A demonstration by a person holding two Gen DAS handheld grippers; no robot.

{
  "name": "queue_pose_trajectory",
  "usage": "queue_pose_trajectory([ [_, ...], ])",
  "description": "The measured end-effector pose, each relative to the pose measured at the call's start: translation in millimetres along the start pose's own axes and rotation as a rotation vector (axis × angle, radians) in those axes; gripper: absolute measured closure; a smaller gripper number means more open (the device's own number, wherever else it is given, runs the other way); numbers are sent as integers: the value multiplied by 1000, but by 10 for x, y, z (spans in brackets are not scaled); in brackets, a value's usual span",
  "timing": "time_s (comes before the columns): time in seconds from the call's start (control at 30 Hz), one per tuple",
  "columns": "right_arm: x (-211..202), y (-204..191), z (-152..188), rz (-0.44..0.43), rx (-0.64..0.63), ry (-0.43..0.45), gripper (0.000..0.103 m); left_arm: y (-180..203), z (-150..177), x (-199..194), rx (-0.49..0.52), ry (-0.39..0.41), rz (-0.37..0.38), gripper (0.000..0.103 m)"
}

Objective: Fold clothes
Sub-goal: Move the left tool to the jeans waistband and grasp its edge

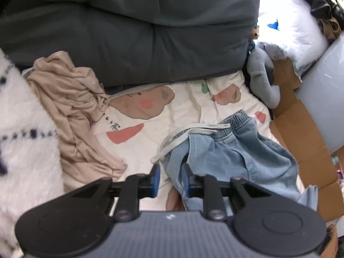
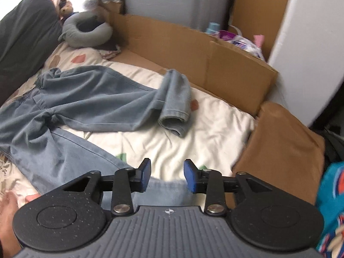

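Note:
Light blue jeans [image 2: 86,103] lie spread on the printed bed sheet [image 2: 193,133]. One leg runs to the right with its hem [image 2: 176,111] doubled over. The other leg comes toward my right gripper [image 2: 166,175], which is open just above that leg's end. In the left wrist view the jeans' waist [image 1: 236,150] lies bunched, with a white drawstring [image 1: 189,131] trailing left. My left gripper [image 1: 171,177] is open at the waist's near edge. A fold of denim shows between its blue pads, and they do not press on it.
A crumpled beige garment [image 1: 73,111] lies left of the jeans, and a dark grey pillow [image 1: 129,32] lies behind. A fuzzy white blanket [image 1: 21,129] fills the left. Cardboard [image 2: 193,53] lines the bed's right side, near a grey neck pillow [image 2: 86,32]. A person's hand [image 2: 8,210] shows at lower left.

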State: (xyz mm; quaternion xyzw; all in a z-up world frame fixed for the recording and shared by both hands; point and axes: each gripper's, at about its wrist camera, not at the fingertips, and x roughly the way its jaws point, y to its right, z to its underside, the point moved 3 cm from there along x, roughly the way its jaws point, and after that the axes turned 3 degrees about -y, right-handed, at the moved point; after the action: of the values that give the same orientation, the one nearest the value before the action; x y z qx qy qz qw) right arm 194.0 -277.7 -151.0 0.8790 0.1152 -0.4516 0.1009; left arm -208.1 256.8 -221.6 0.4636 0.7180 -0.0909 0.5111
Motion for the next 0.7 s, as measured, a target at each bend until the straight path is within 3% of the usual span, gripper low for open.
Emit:
queue_pose_trajectory([
  [0.13,473,-174,-393,-31,-63,8,61,47,-91,262,46,3,3,66],
  [0.33,1180,-464,-1034,-94,-116,26,61,98,-101,689,87,-28,-53,65],
  [0.53,1541,-742,-1451,-142,-136,24,57,216,-247,1029,197,-59,-85,52],
  [0.7,1781,-938,-1675,-163,-149,-2,57,207,-412,1298,235,-78,-105,52],
])
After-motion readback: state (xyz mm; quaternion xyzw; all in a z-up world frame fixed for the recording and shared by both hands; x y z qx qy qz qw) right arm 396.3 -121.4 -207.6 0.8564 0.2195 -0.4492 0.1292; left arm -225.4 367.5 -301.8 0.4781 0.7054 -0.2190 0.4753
